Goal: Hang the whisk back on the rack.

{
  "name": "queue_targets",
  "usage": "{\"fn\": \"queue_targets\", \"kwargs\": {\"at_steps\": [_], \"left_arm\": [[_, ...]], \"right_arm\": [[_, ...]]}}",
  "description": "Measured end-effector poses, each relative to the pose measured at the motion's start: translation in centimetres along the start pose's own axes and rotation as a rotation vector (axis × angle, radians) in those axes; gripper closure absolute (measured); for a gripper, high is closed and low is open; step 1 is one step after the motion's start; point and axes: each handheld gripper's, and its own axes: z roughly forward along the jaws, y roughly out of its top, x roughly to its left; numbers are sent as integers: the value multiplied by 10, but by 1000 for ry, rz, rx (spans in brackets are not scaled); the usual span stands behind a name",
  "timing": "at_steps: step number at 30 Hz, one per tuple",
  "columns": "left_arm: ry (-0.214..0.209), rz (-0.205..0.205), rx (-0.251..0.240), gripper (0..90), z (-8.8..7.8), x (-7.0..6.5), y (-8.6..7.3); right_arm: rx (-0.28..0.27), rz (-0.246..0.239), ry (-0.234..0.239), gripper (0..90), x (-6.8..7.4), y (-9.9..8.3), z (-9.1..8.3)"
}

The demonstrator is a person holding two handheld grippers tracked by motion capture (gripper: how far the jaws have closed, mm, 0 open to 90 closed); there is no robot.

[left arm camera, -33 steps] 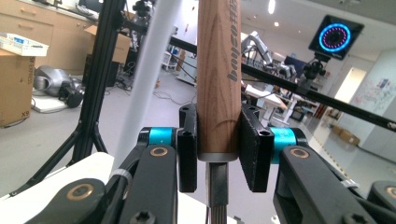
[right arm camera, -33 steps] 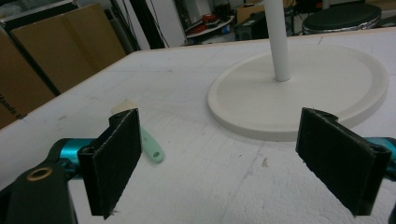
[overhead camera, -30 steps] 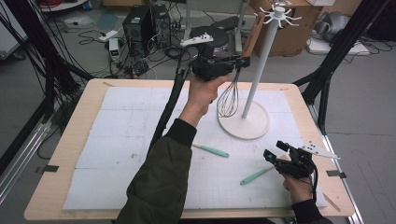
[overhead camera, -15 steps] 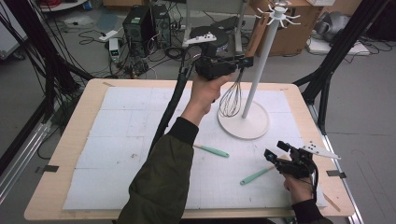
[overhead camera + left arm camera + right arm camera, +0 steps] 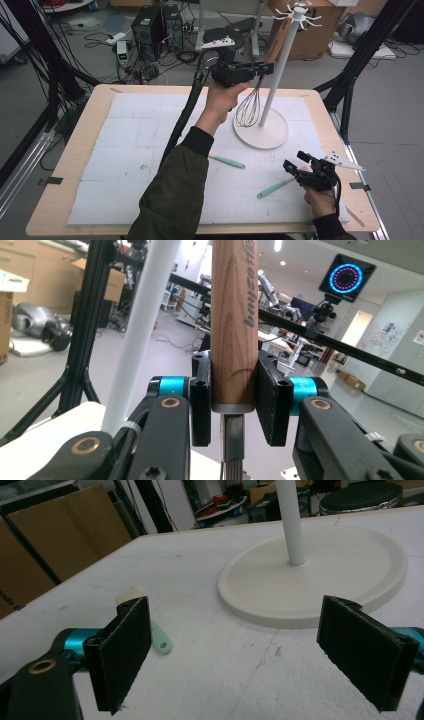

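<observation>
— How are my arms sitting?

— My left arm reaches far forward and up over the table (image 5: 90,150). The left gripper (image 5: 260,70) is held level above the white stand (image 5: 272,87), and its pads (image 5: 272,400) are pinching the whisk (image 5: 248,107) by the lower end of its wooden handle (image 5: 234,325). The wire loops hang down just beside the stand's pole, over its round base.

— And the right side?

— My right hand (image 5: 320,200) rests low at the near right corner of the table. The right gripper (image 5: 295,170) points toward the stand with its fingers (image 5: 122,647) spread wide and nothing between them. A mint-green utensil (image 5: 272,188) lies on the mat just in front of it, and a second one (image 5: 227,161) lies nearer my left sleeve.

— Anything different from a second ago?

— Nothing that I can make out. Both hands, the whisk and both utensils sit where they were.
</observation>
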Motion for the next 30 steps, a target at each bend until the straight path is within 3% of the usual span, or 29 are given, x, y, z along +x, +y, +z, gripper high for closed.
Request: {"fn": "queue_targets", "kwargs": {"at_steps": [21, 26, 30], "left_arm": [[-15, -41, 0, 709, 10, 10, -8], [9, -19, -2, 707, 15, 12, -11], [6, -30, -4, 703, 17, 13, -12]], "right_arm": [[-3, 2, 7, 136, 1, 0, -2], [-5, 1, 6, 136, -1, 0, -2], [-6, 3, 10, 136, 0, 0, -3]]}}
